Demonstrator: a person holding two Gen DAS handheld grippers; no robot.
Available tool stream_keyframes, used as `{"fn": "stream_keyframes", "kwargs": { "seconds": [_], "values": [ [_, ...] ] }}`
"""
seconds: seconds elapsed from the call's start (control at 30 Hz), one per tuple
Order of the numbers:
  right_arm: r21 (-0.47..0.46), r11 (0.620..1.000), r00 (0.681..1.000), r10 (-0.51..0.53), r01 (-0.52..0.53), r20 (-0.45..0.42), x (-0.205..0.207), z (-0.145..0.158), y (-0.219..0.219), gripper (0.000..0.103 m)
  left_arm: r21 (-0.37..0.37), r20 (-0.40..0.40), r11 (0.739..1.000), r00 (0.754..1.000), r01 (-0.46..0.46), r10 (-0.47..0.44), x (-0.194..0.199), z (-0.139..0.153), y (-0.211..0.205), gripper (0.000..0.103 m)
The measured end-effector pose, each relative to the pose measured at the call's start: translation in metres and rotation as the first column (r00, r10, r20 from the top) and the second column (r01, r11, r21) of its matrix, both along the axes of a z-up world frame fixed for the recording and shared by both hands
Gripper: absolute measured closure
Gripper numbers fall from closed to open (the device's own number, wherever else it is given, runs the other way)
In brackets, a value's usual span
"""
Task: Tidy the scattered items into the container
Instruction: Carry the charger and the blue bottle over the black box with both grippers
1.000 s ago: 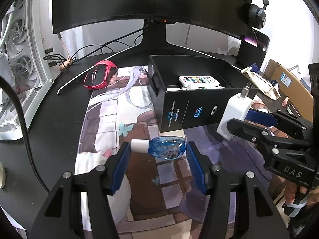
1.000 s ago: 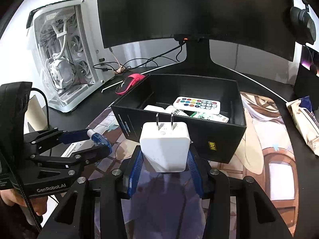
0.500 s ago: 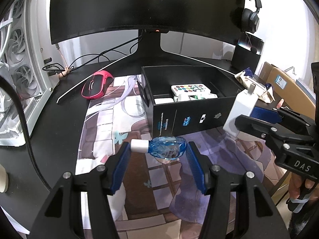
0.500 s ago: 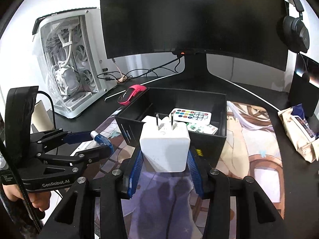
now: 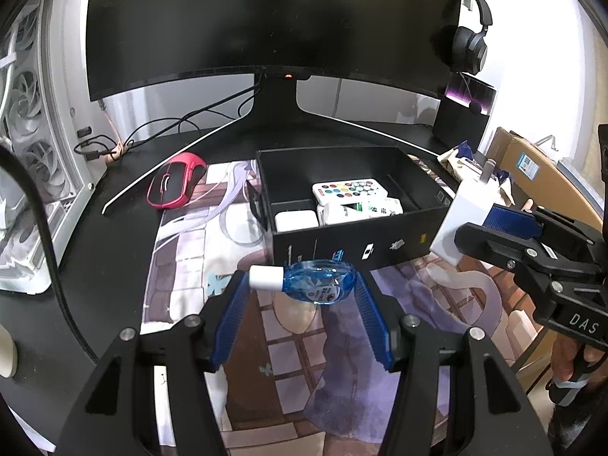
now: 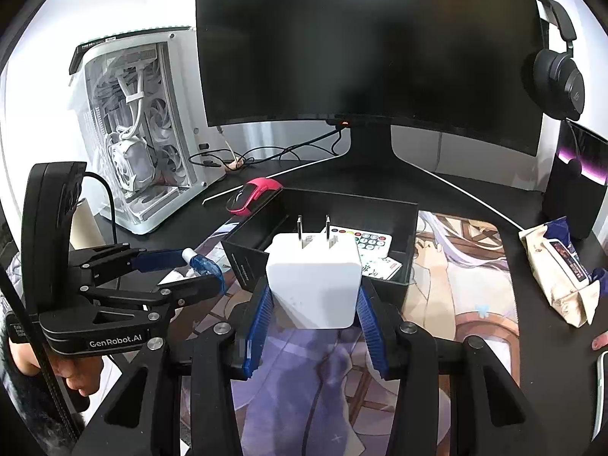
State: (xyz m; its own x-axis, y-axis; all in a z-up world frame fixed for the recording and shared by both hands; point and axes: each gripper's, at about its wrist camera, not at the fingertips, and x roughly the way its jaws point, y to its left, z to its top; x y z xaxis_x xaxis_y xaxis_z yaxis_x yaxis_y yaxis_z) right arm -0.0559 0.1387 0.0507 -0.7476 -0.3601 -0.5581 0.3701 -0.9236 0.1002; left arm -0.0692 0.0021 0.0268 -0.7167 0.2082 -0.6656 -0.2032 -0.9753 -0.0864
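Blue bottle (image 5: 318,285) between left gripper (image 5: 300,296) pads

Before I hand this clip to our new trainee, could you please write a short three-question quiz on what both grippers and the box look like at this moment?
1. True or false: the left gripper holds a blue bottle with a white cap.
2. Which item does the right gripper hold? A) red mouse B) white plug adapter C) remote control
3. Fill in: inside the black box, the item with coloured buttons is the ____.

Key
1. True; the bottle lies crosswise between the fingers.
2. B; its two prongs point up and away from the camera.
3. remote control, lying beside white packets.
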Motion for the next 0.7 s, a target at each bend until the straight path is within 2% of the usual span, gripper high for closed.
{"fn": "stream_keyframes", "kwargs": {
  "seconds": [0.7],
  "values": [
    [-0.013,1.000,1.000,-0.003,0.003,-0.026,-0.020,0.021,0.017,0.058,-0.015,-0.033,1.000,0.999,0.018,-0.019,-0.028,0.028,0.012,0.046]
  ]
}}
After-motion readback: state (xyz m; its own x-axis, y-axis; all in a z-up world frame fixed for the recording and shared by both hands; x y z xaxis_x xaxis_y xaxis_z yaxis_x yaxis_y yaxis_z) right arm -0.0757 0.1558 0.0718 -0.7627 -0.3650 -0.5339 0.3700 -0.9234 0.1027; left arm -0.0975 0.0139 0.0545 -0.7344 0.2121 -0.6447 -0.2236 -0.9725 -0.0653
